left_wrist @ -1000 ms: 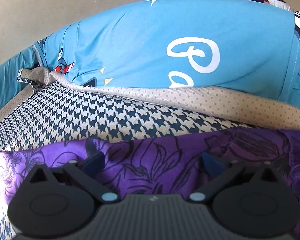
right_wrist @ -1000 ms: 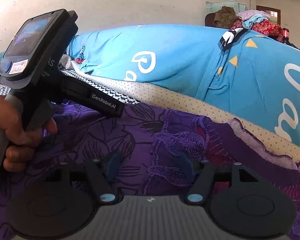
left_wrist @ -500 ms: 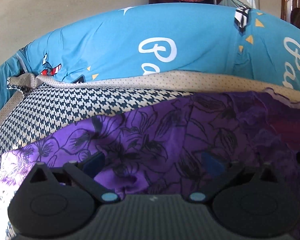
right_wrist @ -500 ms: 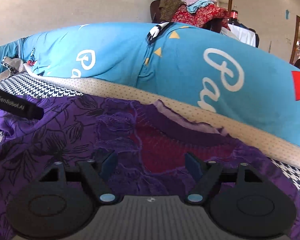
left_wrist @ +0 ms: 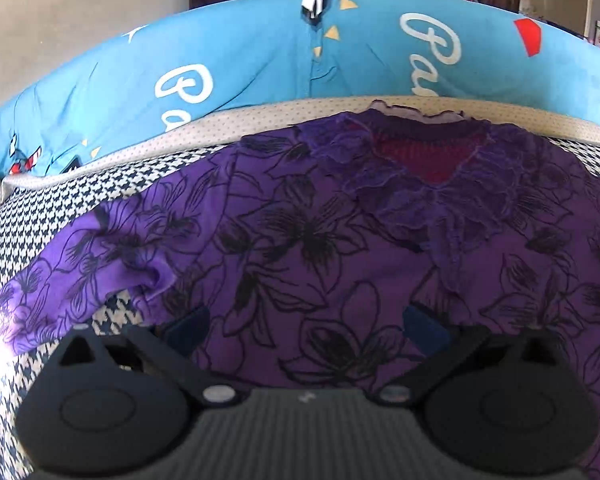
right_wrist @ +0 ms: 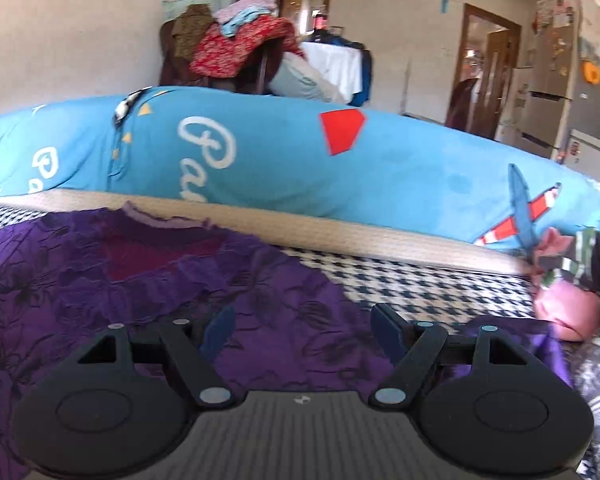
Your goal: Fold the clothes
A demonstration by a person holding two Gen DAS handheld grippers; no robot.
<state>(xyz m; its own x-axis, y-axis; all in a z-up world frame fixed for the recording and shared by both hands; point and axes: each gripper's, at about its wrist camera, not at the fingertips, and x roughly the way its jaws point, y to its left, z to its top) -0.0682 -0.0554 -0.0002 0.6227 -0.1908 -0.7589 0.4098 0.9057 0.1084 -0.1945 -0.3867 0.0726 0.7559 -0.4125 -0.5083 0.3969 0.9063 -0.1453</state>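
Left wrist view: the purple top (left_wrist: 300,216) lies spread face up on the houndstooth cover (left_wrist: 40,216) of the bed, neckline (left_wrist: 428,152) at the far side beside the blue pillow (left_wrist: 260,60). 1 sleeve (left_wrist: 92,272) sticks out to the left, rumpled. The left gripper (left_wrist: 306,324) hangs wide above the lower chest, nothing between its fingers.

Right wrist view: the right gripper (right_wrist: 302,330) has just been opening and stands wide too (empty), over the top's right edge where purple gives way to houndstooth. A pink bundle (right_wrist: 568,312) of other clothes sits well to the right; more clothes are heaped on a chair (right_wrist: 236,44) behind the pillow.

Judgement: the garment looks laid out and flattened, so this is the gap between spreading and the 1st fold. The next move calls for each gripper to drop onto a side edge or sleeve, pinch just 1 layer, and carry it across the middle without dragging the body askew.
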